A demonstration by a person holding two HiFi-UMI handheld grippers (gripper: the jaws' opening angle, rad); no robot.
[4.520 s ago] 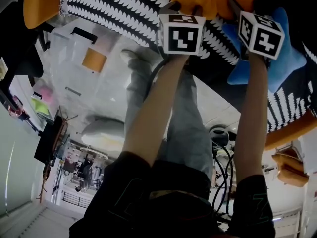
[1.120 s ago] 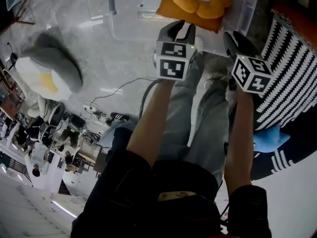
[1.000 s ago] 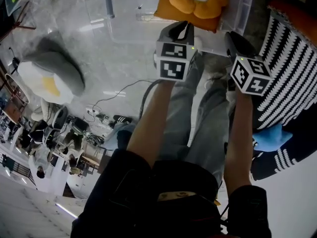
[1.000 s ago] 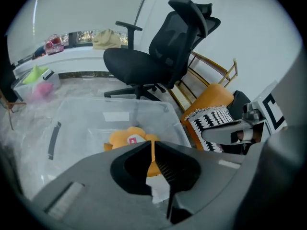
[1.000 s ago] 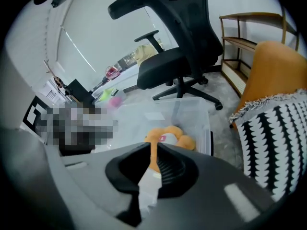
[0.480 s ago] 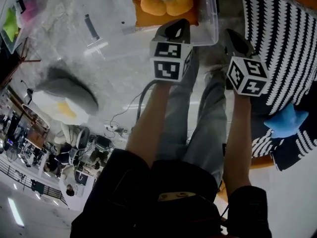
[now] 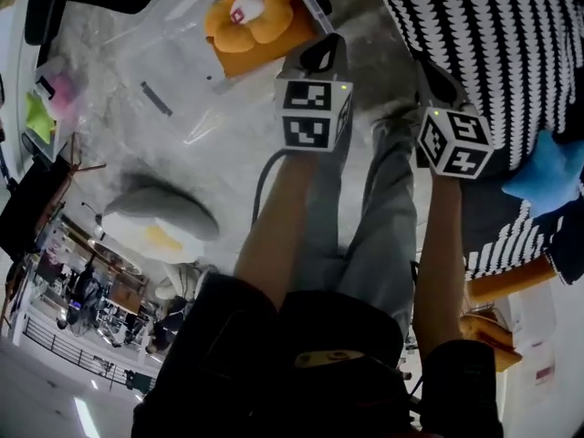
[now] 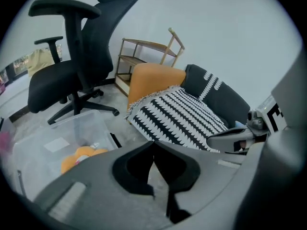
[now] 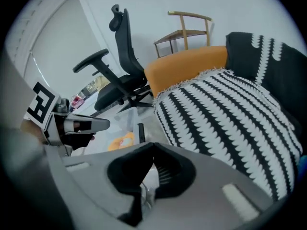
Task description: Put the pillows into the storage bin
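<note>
Nearest are the person's two bare forearms, side by side above grey trouser legs, each hand holding a gripper that points ahead and down. The left gripper (image 7: 319, 53) has its jaws pressed together at the tips with nothing between them, as its own view shows (image 8: 153, 143). The right gripper (image 7: 436, 77) is the same, its jaws closed and empty (image 9: 152, 145). Both hang over the pale marbled floor (image 7: 237, 144), touching nothing. On the floor off to the left lies a grey-and-white pillow (image 7: 160, 222) with a yellow patch, well apart from both grippers. Just beyond the left gripper stands the clear storage bin (image 7: 178, 30), with the orange flower pillow (image 7: 248, 21) lying inside it at the end nearest the sofa (image 9: 187, 63). The bin rests on the floor close to that sofa's orange end. A black-and-white throw (image 7: 484, 44) covers the seat ahead of the right gripper, and a blue star pillow (image 7: 547, 167) lies on the throw near the sofa's front edge. Farther back, a black office chair (image 8: 72, 66) stands behind the bin. A light wooden rack (image 8: 144, 56) stands against the white wall behind the sofa's end.
</note>
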